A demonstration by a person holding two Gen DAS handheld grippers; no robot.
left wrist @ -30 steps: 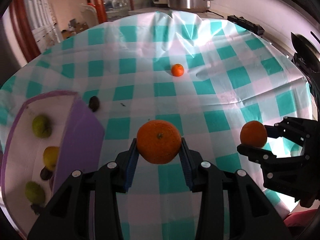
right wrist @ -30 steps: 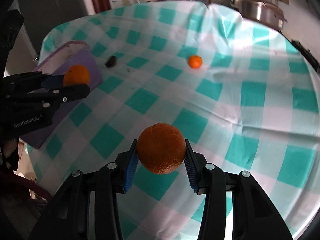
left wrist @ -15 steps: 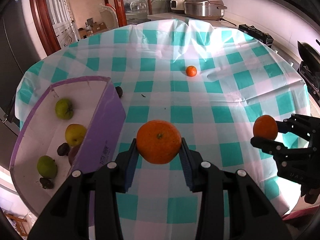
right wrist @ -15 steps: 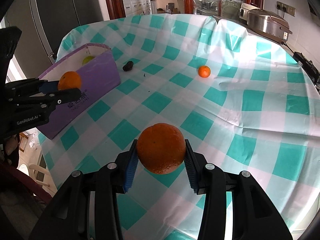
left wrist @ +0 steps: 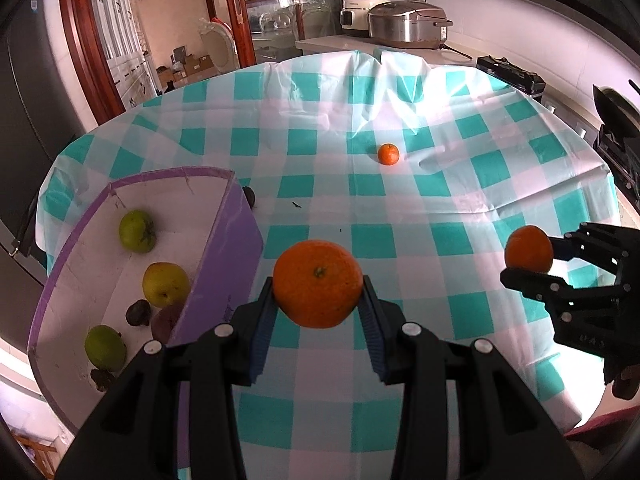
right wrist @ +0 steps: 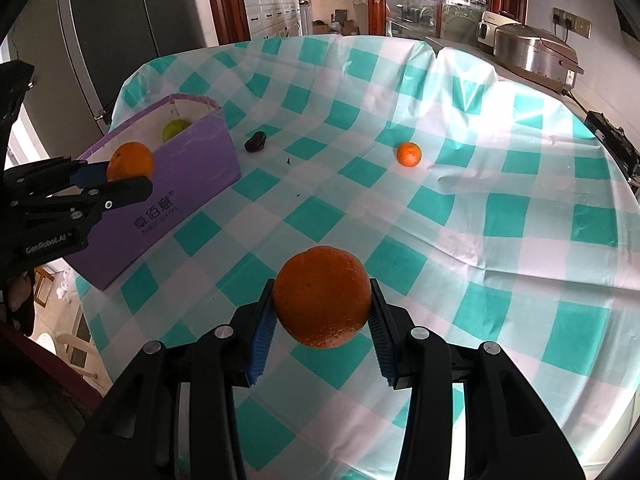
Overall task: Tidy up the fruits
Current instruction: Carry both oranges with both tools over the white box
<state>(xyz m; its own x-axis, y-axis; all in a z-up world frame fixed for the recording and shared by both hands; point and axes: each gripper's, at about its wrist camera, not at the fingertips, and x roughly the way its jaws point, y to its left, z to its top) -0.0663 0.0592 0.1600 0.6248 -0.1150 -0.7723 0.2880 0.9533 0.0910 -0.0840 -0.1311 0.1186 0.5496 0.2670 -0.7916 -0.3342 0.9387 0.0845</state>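
My left gripper [left wrist: 318,304] is shut on an orange [left wrist: 318,283] and holds it above the table, just right of the purple box [left wrist: 218,280]. My right gripper [right wrist: 322,320] is shut on another orange [right wrist: 322,296], also held in the air; it shows at the right in the left wrist view [left wrist: 529,249]. The left gripper with its orange [right wrist: 130,161] appears at the left in the right wrist view. A small tangerine [left wrist: 388,154] lies on the checked cloth farther back. The box holds green and yellow fruits [left wrist: 137,230] and dark ones.
A dark small fruit [right wrist: 256,141] lies on the cloth beside the box's far corner. The round table has a teal checked cloth [left wrist: 400,208]. A rice cooker [left wrist: 406,24] stands on the counter behind. A black appliance [left wrist: 512,74] sits off the far right edge.
Both grippers have risen and pulled back from the table with their oranges, so more of the table and the box interior is in view. Both stay shut.
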